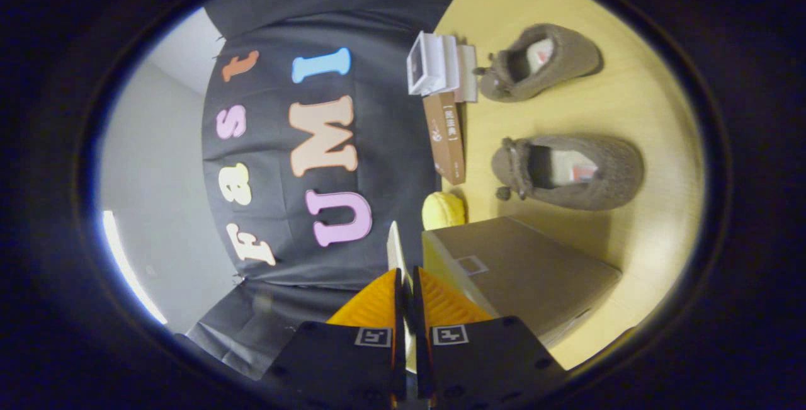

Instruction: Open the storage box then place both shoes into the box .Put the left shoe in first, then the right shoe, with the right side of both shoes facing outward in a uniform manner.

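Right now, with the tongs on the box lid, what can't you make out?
- Inside of the storage box: hidden by its own walls, gripper view.
- Whether the tongs truly pinch the lid flap: fingers nearly closed, contact unclear.
- Left versus right shoe: the near shoe and far shoe look alike.
- Small boxes: labels too small.

grey-brown fuzzy shoes point(554, 170), tan storage box point(522, 271), orange ribbed fingers point(371, 306), perhaps yellow macaron point(443, 210)
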### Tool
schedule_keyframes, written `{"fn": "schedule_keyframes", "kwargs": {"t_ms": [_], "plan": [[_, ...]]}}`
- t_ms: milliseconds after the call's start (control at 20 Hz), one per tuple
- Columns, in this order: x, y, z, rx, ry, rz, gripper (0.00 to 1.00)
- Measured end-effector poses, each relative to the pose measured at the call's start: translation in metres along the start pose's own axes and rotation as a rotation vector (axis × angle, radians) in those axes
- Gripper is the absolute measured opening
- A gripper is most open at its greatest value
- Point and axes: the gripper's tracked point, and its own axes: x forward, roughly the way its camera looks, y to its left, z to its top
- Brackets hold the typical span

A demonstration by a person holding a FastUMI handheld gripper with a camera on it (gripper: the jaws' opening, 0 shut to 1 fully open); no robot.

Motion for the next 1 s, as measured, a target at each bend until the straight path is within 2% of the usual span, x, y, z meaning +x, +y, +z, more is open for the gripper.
{"fn": "schedule_keyframes", "kwargs": {"t_ms": [200,300,450,750,1000], "plan": [[0.011,0.049,-0.043,-0.079,0.076,0.060,0.08],[0.014,0.060,-0.071,-0.146,0.132,0.070,0.08],[0.011,0.079,-0.108,-0.178,0.184,0.111,0.10],[0.017,0.094,-0.192,-0.267,0.307,0.158,0.14],[0.025,0.081,-0.260,-0.283,0.390,0.181,0.14]]}}
